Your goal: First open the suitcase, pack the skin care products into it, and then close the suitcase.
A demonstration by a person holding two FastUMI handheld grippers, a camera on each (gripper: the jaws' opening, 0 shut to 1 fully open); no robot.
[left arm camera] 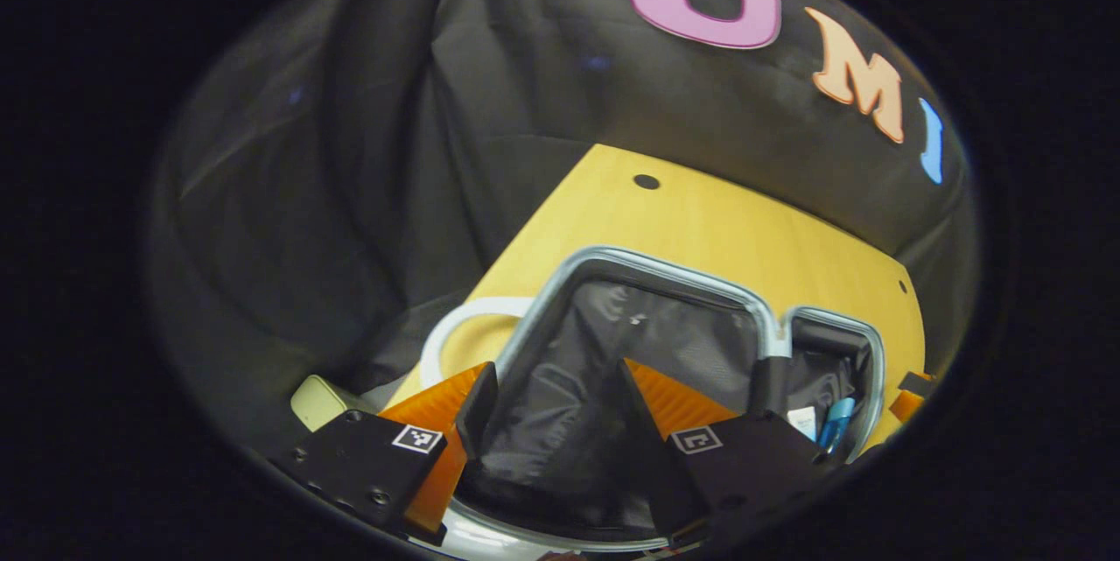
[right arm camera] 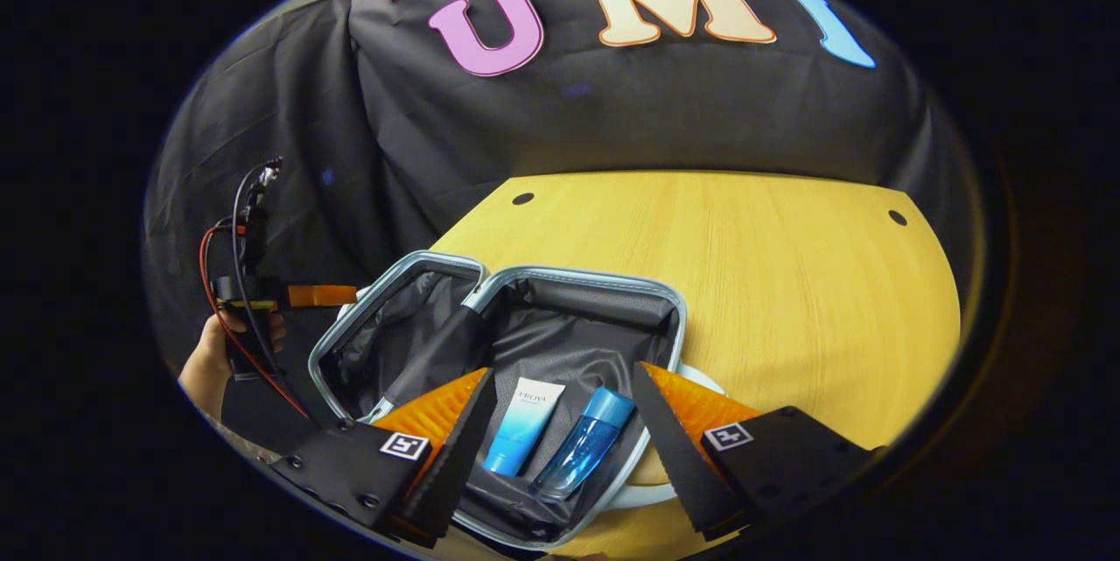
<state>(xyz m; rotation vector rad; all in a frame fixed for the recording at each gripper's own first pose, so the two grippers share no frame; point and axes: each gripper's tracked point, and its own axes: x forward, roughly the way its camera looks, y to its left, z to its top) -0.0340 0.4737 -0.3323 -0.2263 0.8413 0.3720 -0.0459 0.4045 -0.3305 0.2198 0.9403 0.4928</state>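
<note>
The suitcase [right arm camera: 507,325] lies open on the bench [right arm camera: 744,263] at its near left corner, both dark-lined halves up. In the right half a tube [right arm camera: 523,425] and a blue bottle [right arm camera: 584,443] lie side by side — the tube's print is too small to make out. The right hand-held gripper [right arm camera: 556,421] hangs released over them, grasping nothing. The left hand-held gripper [left arm camera: 551,408] is likewise released above the left half's lining. Beyond the suitcase the bench runs bare to its far edge — two small holes there.
</note>
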